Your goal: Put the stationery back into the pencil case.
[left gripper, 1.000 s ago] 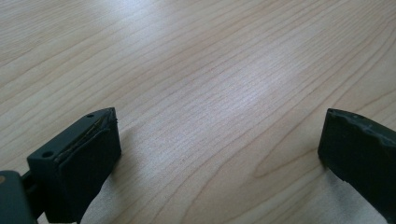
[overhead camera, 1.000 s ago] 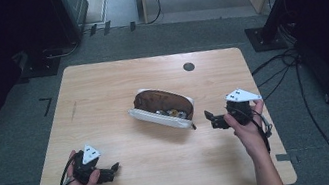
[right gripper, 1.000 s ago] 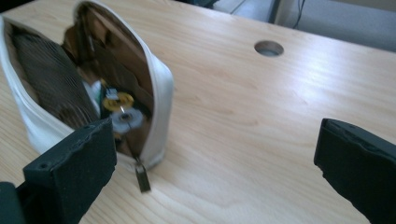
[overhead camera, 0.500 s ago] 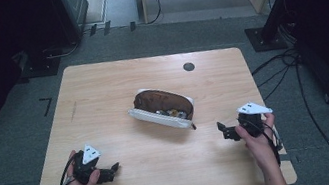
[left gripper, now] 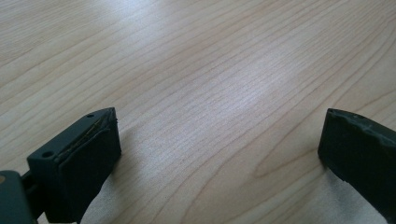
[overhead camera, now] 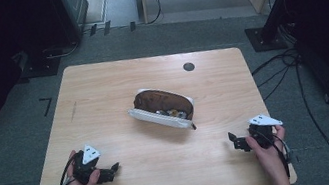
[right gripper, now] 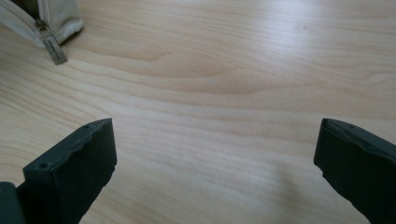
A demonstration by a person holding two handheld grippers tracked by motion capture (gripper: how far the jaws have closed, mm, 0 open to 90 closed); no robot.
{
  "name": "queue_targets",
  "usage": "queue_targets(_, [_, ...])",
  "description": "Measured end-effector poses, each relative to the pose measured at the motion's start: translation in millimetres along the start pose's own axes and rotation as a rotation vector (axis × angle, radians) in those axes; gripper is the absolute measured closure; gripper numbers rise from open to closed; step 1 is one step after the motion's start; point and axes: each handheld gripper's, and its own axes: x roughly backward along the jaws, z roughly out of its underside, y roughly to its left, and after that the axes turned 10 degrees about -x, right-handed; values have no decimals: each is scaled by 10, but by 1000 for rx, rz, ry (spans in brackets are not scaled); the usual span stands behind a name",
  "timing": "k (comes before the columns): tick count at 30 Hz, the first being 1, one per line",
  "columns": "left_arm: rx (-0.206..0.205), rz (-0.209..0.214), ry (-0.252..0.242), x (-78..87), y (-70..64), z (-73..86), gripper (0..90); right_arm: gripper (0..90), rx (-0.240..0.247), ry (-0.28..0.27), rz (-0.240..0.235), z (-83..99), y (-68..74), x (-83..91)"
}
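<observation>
While both hands rest low at the near edge of the table [overhead camera: 100,83], the high view shows a white zip pouch [overhead camera: 161,109] lying open near the middle of the wood, its brown lining and some small items inside visible. The left tongs [overhead camera: 113,170] sit at the near left corner, pointing toward the table's right side; the right tongs [overhead camera: 234,142] sit at the near right, pointing left, well apart from the pouch. A dark round grommet [overhead camera: 188,66] marks the far side of the table.

Seen along the left tongs [left gripper: 219,149], the jaws stand spread wide over bare wood grain, nothing between them.

Seen along the right tongs [right gripper: 215,154], the jaws are likewise spread wide and empty; the pouch's end [right gripper: 56,16] and its metal zip pull [right gripper: 52,45] lie at the upper left, well clear of the jaws.
</observation>
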Motion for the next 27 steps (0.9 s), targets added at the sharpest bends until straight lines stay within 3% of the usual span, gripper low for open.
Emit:
queue_targets(12, [0, 0, 0, 0, 0, 0, 0, 0, -27, 42, 56, 188, -105, 67])
queue_targets(20, [4, -2, -2, -6, -5, -5, 0, 0, 23, 56, 70, 222, -69, 43])
queue_targets(27, [1, 0, -2, -8, -6, -9, 0, 0, 25, 55, 68, 226, -63, 45])
